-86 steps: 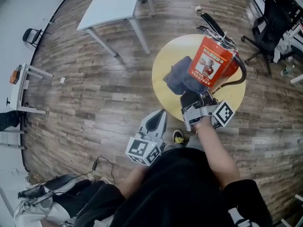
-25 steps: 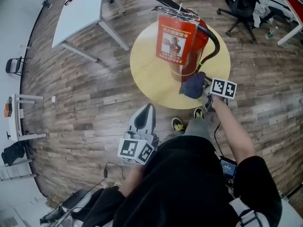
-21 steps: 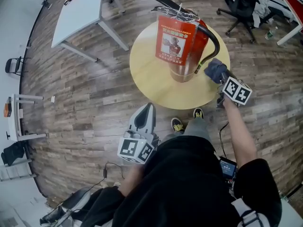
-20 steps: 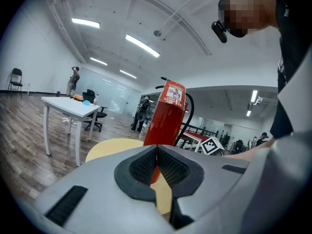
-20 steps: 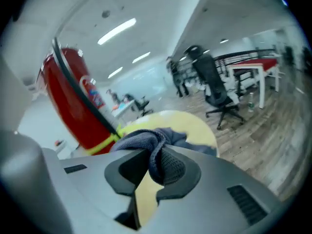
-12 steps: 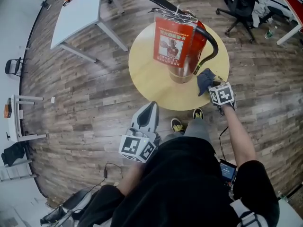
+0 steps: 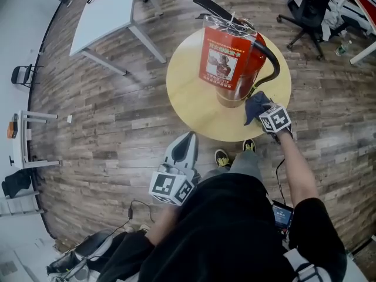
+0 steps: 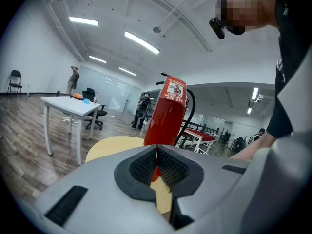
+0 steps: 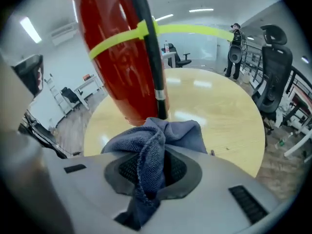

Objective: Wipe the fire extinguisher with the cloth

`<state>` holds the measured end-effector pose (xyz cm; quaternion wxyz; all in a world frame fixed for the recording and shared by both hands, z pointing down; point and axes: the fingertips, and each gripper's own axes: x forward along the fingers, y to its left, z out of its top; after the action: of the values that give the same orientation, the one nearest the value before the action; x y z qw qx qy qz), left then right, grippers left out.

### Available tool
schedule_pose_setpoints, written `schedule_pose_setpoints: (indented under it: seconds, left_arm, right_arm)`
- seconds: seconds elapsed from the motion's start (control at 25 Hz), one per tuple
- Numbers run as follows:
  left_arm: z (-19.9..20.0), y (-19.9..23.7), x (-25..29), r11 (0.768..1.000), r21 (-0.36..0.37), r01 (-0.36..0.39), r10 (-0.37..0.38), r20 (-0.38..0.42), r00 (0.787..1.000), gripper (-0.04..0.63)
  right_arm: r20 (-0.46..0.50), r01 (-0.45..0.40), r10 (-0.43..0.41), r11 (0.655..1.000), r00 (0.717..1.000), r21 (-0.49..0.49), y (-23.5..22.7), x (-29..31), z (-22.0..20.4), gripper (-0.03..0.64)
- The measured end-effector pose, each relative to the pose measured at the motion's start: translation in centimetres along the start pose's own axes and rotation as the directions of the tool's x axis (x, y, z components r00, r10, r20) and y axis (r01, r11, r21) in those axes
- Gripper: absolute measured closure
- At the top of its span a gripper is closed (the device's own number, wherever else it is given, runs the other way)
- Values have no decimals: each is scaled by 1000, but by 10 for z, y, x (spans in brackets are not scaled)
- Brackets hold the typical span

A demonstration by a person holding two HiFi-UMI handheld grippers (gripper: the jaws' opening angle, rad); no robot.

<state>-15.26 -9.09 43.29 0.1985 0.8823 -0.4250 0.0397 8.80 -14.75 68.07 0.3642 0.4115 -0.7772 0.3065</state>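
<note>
Blue terry cloth (image 9: 155,141), soft and limp, bunched in the clenched right gripper (image 9: 148,172), sits low beside the red fire extinguisher (image 7: 238,63), likely heavy, rigid and slick, upright on the round worktop (image 7: 188,93); left gripper (image 8: 157,165) closed, empty.

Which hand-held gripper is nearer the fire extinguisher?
Right. The right hand-held gripper, shut on the cloth, is beside the base of the fire extinguisher, over the edge of the round table; the left hand-held gripper, shut, hangs off the table by the person.
</note>
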Motion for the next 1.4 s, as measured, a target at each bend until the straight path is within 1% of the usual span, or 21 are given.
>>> schedule_pose_setpoints:
  seconds: [0.08, 0.16, 0.2, 0.32, 0.4, 0.48, 0.52, 0.64, 0.68, 0.76, 0.8, 0.88, 0.92, 1.04, 1.12, 1.16, 1.2, 1.24, 1.32, 1.4]
  left_arm:
    - [-1, 0, 2, 1000, 1, 5, -5, 1, 1000, 572]
    - [0, -1, 4, 1000, 2, 12, -12, 3, 1000, 572]
    - [1, -2, 4, 1000, 3, 16, -16, 5, 1000, 572]
    - [5, -5, 5, 1000, 2, 22, -22, 18, 1000, 572]
    - [6, -6, 5, 1000, 1, 25, -25, 24, 999, 572]
    - [5, -5, 5, 1000, -1, 27, -27, 25, 999, 572]
    - [6, -5, 6, 1000, -2, 28, -28, 28, 999, 572]
    - [5, -8, 9, 999, -3, 40, -39, 32, 999, 572]
    - [4, -9, 10, 999, -4, 45, -45, 29, 999, 572]
    - [1, -11, 12, 999, -6, 54, -54, 26, 998, 572]
    - [2, -13, 12, 998, -6, 57, -56, 26, 998, 572]
    - [5, -15, 14, 998, -3, 60, -60, 31, 998, 572]
    - [7, -16, 16, 998, -1, 62, -61, 37, 997, 572]
    - [10, -19, 16, 998, 1, 55, -55, 47, 997, 572]
    - [7, -21, 14, 999, -2, 52, -52, 44, 998, 572]
    - [7, -21, 14, 999, -4, 50, -50, 44, 998, 572]
    - [7, -21, 15, 999, -6, 45, -45, 47, 998, 572]
    - [8, -21, 15, 999, -10, 39, -39, 50, 998, 572]
    - [10, -21, 15, 999, -20, 27, -26, 52, 998, 572]
    - [13, -21, 18, 1000, -25, 19, -17, 54, 998, 572]
  right_arm:
    - [112, -35, 31, 999, 993, 32, 13, -2, 16, 548]
    - [241, -72, 53, 995, 969, 71, 29, -7, 42, 548]
    - [288, -75, 50, 994, 956, 77, 35, -10, 54, 548]
    - [370, -34, 14, 998, 929, 50, 44, -30, 73, 549]
    - [447, -37, 3, 997, 894, 67, 46, -55, 85, 549]
    - [534, -30, -16, 997, 845, 78, 47, -88, 106, 549]
    - [578, -20, -23, 997, 816, 69, 49, -108, 120, 549]
    - [703, 12, -17, 1000, 711, 12, 57, -175, 167, 549]
    - [733, 25, -10, 1000, 680, -10, 62, -197, 180, 549]
    - [775, 54, 16, 996, 632, -65, 77, -232, 202, 549]
    - [797, 59, 36, 994, 603, -89, 86, -247, 211, 549]
    - [845, 59, 65, 992, 530, -114, 99, -277, 228, 549]
    - [863, 75, 69, 990, 500, -123, 103, -292, 237, 549]
    - [894, 198, 77, 964, 441, -180, 113, -333, 260, 549]
    - [918, 256, 61, 951, 393, -172, 113, -359, 270, 549]
    - [924, 291, 38, 944, 380, -158, 108, -368, 275, 549]
    - [923, 328, 13, 933, 384, -150, 99, -372, 281, 549]
    - [917, 350, 0, 924, 400, -153, 90, -370, 286, 549]
    - [899, 331, 14, 927, 437, -176, 81, -361, 287, 549]
    - [893, 302, 12, 939, 449, -165, 72, -354, 277, 549]
